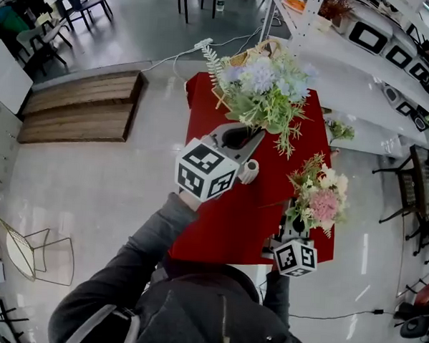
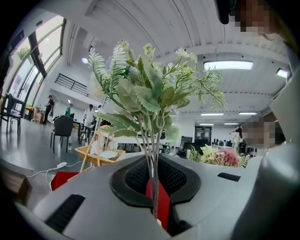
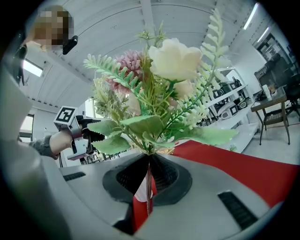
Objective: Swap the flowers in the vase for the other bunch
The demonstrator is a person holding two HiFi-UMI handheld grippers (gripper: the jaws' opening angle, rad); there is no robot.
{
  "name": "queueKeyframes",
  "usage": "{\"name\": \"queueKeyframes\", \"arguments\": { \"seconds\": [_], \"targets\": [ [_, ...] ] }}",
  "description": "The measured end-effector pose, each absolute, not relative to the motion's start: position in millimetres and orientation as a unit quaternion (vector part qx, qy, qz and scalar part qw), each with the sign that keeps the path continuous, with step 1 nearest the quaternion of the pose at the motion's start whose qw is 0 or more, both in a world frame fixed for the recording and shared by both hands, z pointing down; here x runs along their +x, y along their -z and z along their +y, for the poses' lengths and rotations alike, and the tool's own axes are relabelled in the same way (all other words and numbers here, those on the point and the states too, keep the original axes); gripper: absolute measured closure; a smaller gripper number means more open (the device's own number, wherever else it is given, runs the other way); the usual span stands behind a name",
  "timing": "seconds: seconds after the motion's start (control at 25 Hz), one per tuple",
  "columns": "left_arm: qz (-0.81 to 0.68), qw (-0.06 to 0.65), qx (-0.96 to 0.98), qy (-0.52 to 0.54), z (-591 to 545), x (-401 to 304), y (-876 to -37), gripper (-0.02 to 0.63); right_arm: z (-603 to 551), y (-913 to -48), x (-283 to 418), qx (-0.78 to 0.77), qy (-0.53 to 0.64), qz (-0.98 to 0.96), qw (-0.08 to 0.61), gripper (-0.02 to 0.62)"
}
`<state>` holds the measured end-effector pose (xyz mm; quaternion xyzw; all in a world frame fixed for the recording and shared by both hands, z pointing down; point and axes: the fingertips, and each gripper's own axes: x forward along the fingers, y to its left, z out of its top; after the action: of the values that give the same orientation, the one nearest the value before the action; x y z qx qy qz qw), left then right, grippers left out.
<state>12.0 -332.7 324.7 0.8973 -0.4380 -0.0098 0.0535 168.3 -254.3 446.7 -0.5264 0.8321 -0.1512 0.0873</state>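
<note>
My left gripper (image 1: 243,136) is shut on the stems of a bunch of pale blue flowers and green leaves (image 1: 265,87), held over the red table (image 1: 219,225). In the left gripper view the thin stems (image 2: 153,178) run up between the closed jaws. A small white vase (image 1: 249,171) stands just right of that gripper's marker cube; whether the stem ends are clear of it is hidden. My right gripper (image 1: 295,225) is shut on a pink and cream bunch (image 1: 319,198) near the table's right edge, its stem (image 3: 147,187) pinched between the jaws.
A wicker basket (image 1: 242,61) stands at the table's far end. White shelves (image 1: 363,74) run along the right, with a small green sprig (image 1: 338,129) on them. A wooden platform (image 1: 81,106) and a wire chair (image 1: 31,251) are on the floor to the left.
</note>
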Motion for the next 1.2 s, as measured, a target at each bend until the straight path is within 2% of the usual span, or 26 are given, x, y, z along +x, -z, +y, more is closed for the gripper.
{"name": "queueKeyframes", "arguments": {
  "seconds": [0.56,0.88,1.2],
  "targets": [
    [-0.382,0.055,0.922,0.018,-354.3,30.2,-357.7,0.578,-240.4,-438.4,178.3,-0.587,0.157,0.786,0.117,0.566],
    [-0.358,0.079,0.930,0.028,-358.8,41.9,-395.0,0.581,-241.9,-443.9,183.4,-0.599,0.164,0.777,0.102,0.566],
    [-0.347,0.063,0.936,-0.004,-355.3,50.7,-429.3,0.583,-241.1,-446.3,187.3,-0.605,0.166,0.772,0.099,0.566]
  ]
}}
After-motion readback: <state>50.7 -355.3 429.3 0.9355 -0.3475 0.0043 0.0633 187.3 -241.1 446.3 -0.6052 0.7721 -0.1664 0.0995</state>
